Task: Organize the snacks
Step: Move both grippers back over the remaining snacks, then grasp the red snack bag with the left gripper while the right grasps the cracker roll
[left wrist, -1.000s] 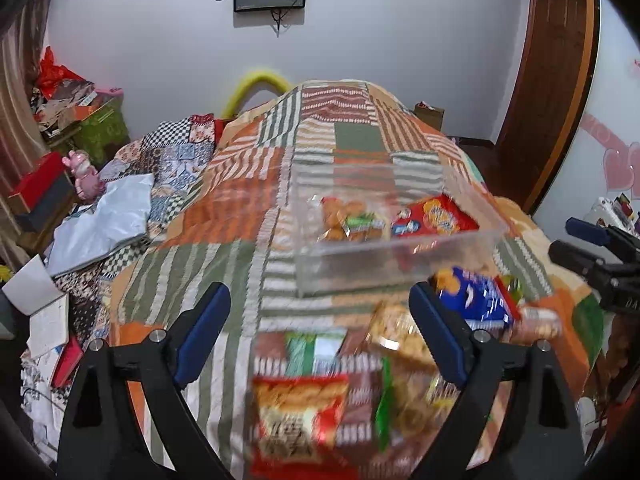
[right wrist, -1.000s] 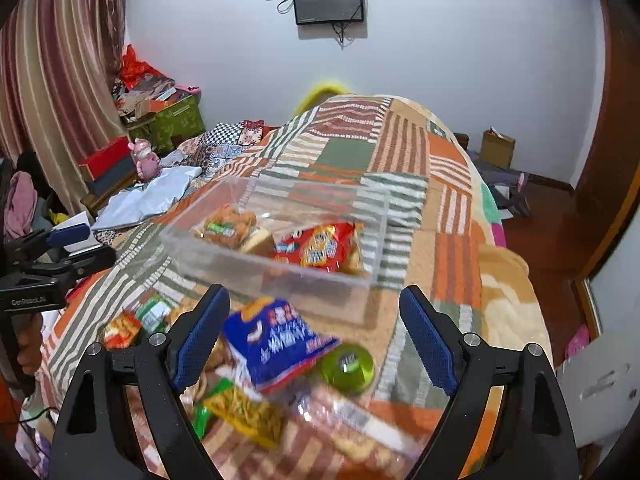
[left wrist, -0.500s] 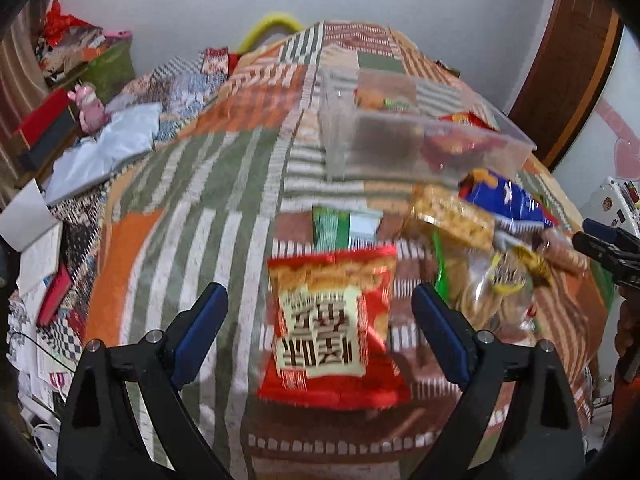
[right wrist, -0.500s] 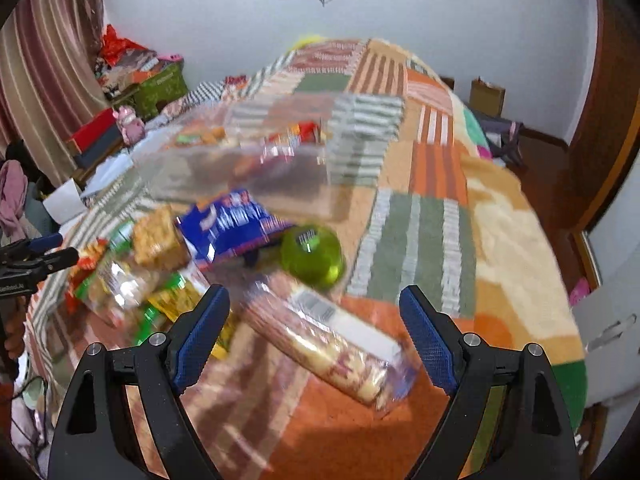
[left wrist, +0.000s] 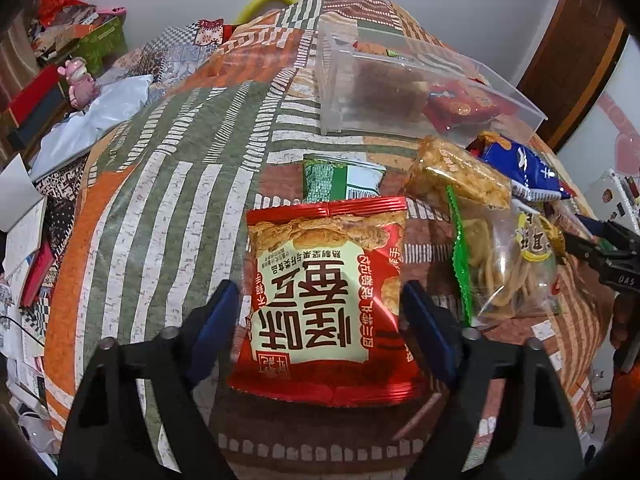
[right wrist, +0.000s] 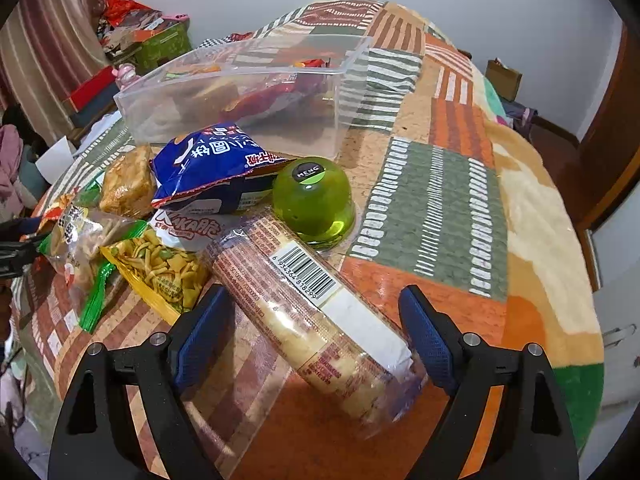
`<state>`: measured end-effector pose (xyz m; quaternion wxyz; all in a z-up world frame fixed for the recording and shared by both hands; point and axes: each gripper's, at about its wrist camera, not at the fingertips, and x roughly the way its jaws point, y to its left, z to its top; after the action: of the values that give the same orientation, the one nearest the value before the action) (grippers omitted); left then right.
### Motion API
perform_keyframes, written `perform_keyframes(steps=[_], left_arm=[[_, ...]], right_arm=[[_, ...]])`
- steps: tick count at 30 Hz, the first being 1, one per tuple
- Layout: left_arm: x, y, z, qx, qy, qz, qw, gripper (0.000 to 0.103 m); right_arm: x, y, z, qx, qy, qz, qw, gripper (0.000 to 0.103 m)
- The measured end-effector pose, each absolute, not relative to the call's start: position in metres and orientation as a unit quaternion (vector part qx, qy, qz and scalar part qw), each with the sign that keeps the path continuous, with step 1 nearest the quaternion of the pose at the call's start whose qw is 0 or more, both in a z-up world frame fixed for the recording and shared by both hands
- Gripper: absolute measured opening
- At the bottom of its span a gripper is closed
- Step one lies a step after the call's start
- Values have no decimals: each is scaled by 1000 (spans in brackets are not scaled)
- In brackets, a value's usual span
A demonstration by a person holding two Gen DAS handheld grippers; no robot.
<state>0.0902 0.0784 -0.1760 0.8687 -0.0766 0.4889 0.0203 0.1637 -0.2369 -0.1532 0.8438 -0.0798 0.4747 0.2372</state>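
Note:
My left gripper [left wrist: 320, 320] is open, its blue pads on either side of a red snack bag [left wrist: 326, 300] lying flat on the patchwork bedspread. My right gripper [right wrist: 314, 328] is open around a long clear sleeve of biscuits [right wrist: 312, 316] that lies slantwise. A clear plastic bin [left wrist: 404, 88] with a red packet and brown snacks inside stands farther back; it also shows in the right wrist view [right wrist: 248, 92]. The right gripper shows at the right edge of the left wrist view [left wrist: 600, 248].
Loose snacks lie between the grippers and the bin: a blue bag [right wrist: 212, 168], a green jelly cup [right wrist: 314, 200], a yellow bag [right wrist: 160, 268], a clear bag of chips [left wrist: 504, 264], a green packet [left wrist: 340, 180]. Clutter lies left of the bed [left wrist: 60, 80].
Both grippers have tilted down and moved close over the bedspread. The left now straddles the red bag, the right straddles the biscuit sleeve. Both stay open.

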Motion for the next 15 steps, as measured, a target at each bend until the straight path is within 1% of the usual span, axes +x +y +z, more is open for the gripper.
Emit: perform_keyframes(steps=[3,11,13,15], left_arm=[[88,76,-176,-68,483,19,873,72],[82,80,-171,-66,468,27,881,64],[80,81,-166,-64,462,29,884,55],[76,81,-159,-59,454,31,888,51]], right_arm=[[159,-236,-152,-81,472,240,844,74],[142,-239,-146,-71,469,255,843,55],[139,-238,-144,-71,466,258,843,51],[135,-236,-143,-72,463,262,844,49]])
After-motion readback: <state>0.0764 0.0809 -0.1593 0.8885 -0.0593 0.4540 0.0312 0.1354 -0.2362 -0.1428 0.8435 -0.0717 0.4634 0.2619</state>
